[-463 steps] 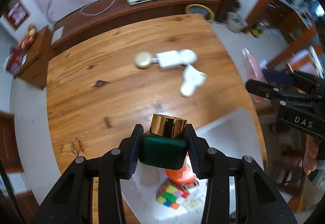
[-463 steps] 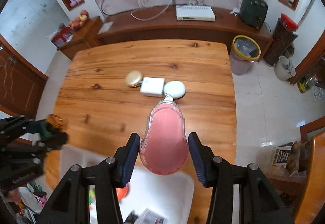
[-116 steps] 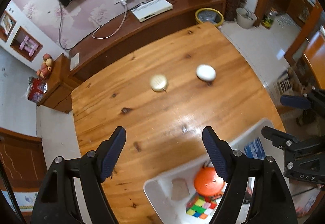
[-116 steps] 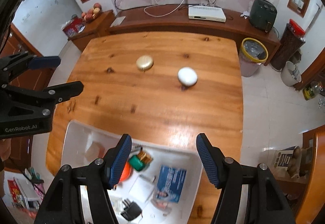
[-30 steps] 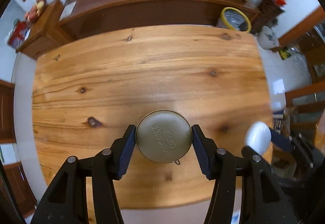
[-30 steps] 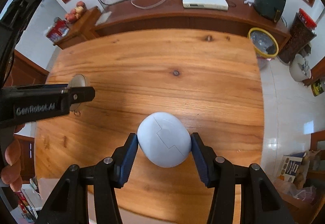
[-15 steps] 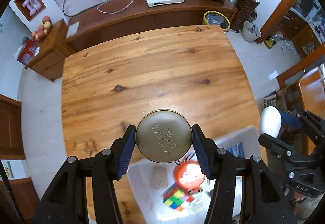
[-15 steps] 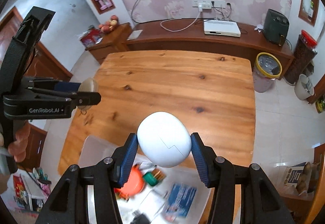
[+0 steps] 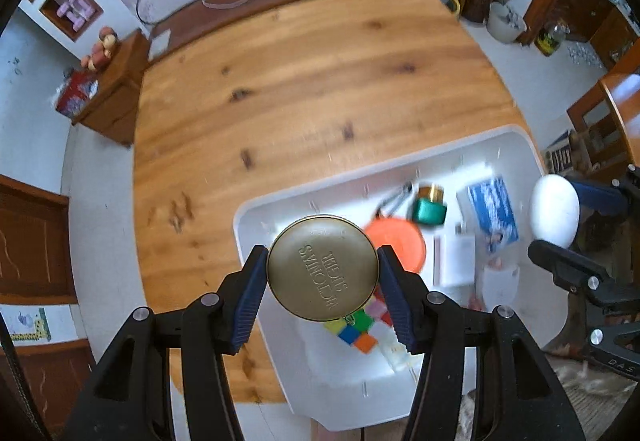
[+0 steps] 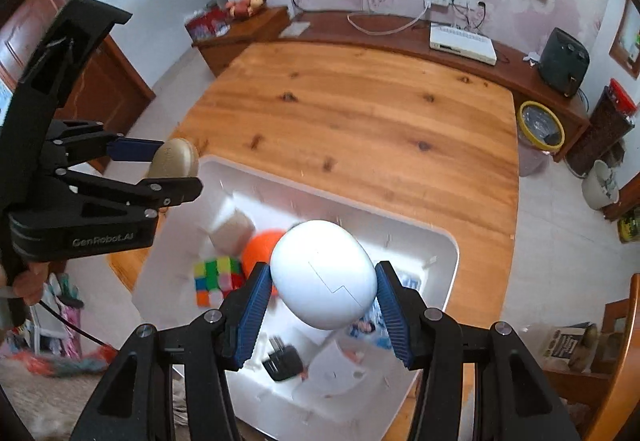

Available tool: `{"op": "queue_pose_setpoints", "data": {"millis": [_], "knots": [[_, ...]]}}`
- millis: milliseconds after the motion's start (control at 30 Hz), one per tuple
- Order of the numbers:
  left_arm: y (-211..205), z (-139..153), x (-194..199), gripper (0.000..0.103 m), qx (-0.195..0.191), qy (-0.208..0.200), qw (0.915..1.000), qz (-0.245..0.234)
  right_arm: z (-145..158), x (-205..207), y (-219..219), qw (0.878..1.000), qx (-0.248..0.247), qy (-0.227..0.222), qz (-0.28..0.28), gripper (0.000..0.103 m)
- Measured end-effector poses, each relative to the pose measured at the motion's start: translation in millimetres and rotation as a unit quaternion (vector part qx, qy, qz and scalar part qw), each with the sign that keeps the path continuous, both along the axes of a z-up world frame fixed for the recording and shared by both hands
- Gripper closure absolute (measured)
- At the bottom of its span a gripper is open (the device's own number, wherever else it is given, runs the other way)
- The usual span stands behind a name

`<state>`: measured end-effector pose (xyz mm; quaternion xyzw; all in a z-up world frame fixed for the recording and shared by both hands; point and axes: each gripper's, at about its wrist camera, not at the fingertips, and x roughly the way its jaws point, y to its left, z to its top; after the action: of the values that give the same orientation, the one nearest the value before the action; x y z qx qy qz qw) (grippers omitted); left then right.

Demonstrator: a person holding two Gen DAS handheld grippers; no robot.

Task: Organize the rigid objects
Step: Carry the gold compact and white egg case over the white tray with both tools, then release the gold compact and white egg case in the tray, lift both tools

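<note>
A gold tin (image 9: 322, 267) is clamped in the left gripper (image 9: 322, 273) and a white egg (image 10: 324, 275) in the right gripper (image 10: 323, 281), both held above the white bin (image 9: 256, 209). A cube (image 10: 214, 279), orange disc (image 9: 404, 241) and green bottle (image 9: 430, 205) are already binned. Only two releases seem left. The wooden table (image 9: 320, 81) is otherwise bare; a sideboard (image 10: 400, 37) is set along the pink wall.
</note>
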<state>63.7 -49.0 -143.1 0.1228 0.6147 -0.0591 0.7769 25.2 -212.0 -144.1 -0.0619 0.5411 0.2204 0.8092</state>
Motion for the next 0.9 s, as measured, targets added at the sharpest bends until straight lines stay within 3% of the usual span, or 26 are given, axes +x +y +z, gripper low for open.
{"op": "queue_pose_setpoints", "data": {"millis": [300,900], "knots": [[-6.9,-38.6,-30.2,0.044,0.056,0.010,0.9974,-0.043,-51.5,-24.9,4.6,0.998,-0.044,0.052,-0.013,0.049],[8.4,-78.8,-49.2,0.044,0.061,0.037,0.9958,-0.057,-97.7,-54.1,33.0,0.988,-0.100,0.103,-0.062,0.049]]}}
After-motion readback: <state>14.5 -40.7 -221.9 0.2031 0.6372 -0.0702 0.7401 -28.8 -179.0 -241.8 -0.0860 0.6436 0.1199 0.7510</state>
